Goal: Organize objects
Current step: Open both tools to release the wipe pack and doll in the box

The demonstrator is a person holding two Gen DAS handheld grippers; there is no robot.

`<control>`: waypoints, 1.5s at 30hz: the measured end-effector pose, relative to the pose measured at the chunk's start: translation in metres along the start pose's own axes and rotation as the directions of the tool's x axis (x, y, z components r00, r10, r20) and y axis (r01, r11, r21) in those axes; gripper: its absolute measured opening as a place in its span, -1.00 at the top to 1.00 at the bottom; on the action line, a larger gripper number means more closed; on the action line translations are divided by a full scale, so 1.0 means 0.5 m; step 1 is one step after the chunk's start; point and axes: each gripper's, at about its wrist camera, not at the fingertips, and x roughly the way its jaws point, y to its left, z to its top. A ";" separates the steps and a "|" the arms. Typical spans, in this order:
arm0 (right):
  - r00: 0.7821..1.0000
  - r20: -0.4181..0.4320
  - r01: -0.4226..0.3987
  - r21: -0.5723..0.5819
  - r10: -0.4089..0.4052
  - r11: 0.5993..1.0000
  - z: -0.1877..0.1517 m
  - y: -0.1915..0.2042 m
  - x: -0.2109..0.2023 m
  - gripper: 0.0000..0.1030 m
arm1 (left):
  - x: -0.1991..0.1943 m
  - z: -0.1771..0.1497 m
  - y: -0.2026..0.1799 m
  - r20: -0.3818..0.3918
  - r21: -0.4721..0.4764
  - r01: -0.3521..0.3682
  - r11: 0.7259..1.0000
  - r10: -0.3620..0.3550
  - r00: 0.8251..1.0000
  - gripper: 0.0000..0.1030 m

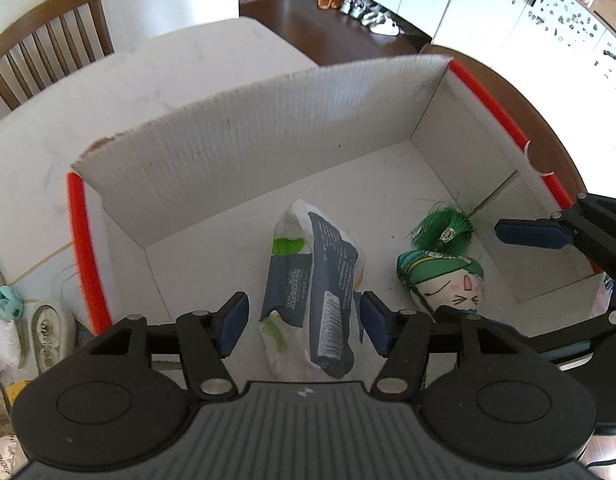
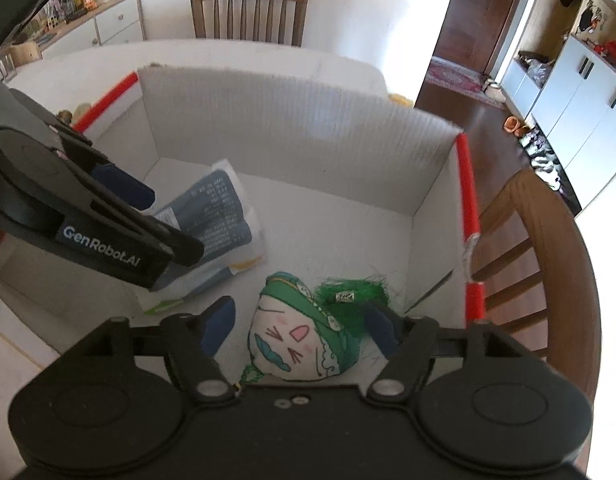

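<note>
A white cardboard box (image 1: 267, 128) with red-taped edges stands on the table. On its floor lies a navy and white tissue pack (image 1: 324, 280), and my left gripper (image 1: 303, 320) hangs over it, open, a blue pad on either side and the left one clearly off it. Beside the pack lies a cloth doll head (image 1: 448, 280) with a green cap and green tassel (image 1: 444, 228). In the right wrist view my right gripper (image 2: 299, 322) is open around the doll head (image 2: 291, 340), pads apart from it. The pack (image 2: 223, 216) lies partly under the left gripper's body there.
Outside the box's left wall (image 1: 83, 248) lie small items: a teal clip (image 1: 7, 308), a white oval case (image 1: 47, 332) and wrappers. Wooden chairs stand at the table's far side (image 2: 247, 12) and at its right (image 2: 540, 260). The box's right half (image 2: 348, 240) is bare floor.
</note>
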 end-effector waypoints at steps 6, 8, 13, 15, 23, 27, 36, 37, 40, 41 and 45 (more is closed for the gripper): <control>0.999 0.050 -0.019 0.047 0.017 0.999 0.005 -0.015 -0.052 -0.42 | -0.054 -0.007 -0.001 0.064 0.006 0.014 1.000 -0.014 0.998 -0.18; 0.997 0.068 -0.031 0.070 0.026 0.997 0.005 -0.018 -0.070 -0.44 | -0.072 -0.011 -0.001 0.088 0.009 0.019 1.000 -0.019 0.996 -0.18; 0.992 0.114 -0.068 0.128 0.053 0.989 0.004 -0.014 -0.119 -0.50 | -0.122 -0.028 0.005 0.146 0.013 0.034 0.999 -0.035 0.989 -0.18; 0.990 0.133 -0.072 0.141 0.053 0.987 0.004 -0.009 -0.134 -0.53 | -0.139 -0.036 0.009 0.167 0.013 0.042 0.999 -0.043 0.985 -0.18; 0.980 0.194 -0.080 0.202 0.040 0.976 -0.001 0.030 -0.184 -0.65 | -0.215 -0.077 0.044 0.252 0.014 0.051 0.999 -0.053 0.966 -0.40; 0.974 0.223 -0.089 0.229 0.037 0.969 -0.003 0.061 -0.206 -0.78 | -0.255 -0.102 0.070 0.302 0.014 0.038 0.999 -0.041 0.952 -0.52; 0.959 0.282 -0.106 0.253 0.031 0.962 -0.004 0.151 -0.247 -0.94 | -0.319 -0.169 0.154 0.372 -0.022 0.038 0.999 -0.027 0.928 -0.66; 0.958 0.287 -0.105 0.254 0.029 0.961 -0.005 0.162 -0.250 -0.94 | -0.325 -0.175 0.165 0.377 -0.026 0.040 0.999 -0.028 0.926 -0.66; 0.956 0.293 -0.099 0.251 0.022 0.963 -0.005 0.200 -0.254 -0.95 | -0.339 -0.194 0.197 0.391 -0.035 0.039 0.999 -0.022 0.920 -0.70; 0.956 0.293 -0.099 0.248 0.023 0.964 -0.005 0.213 -0.254 -0.95 | -0.343 -0.200 0.207 0.395 -0.038 0.039 0.999 -0.021 0.919 -0.73; 0.957 0.289 -0.087 0.235 0.016 0.968 -0.004 0.263 -0.256 -0.95 | -0.358 -0.223 0.251 0.417 -0.056 0.052 0.997 -0.024 0.909 -0.79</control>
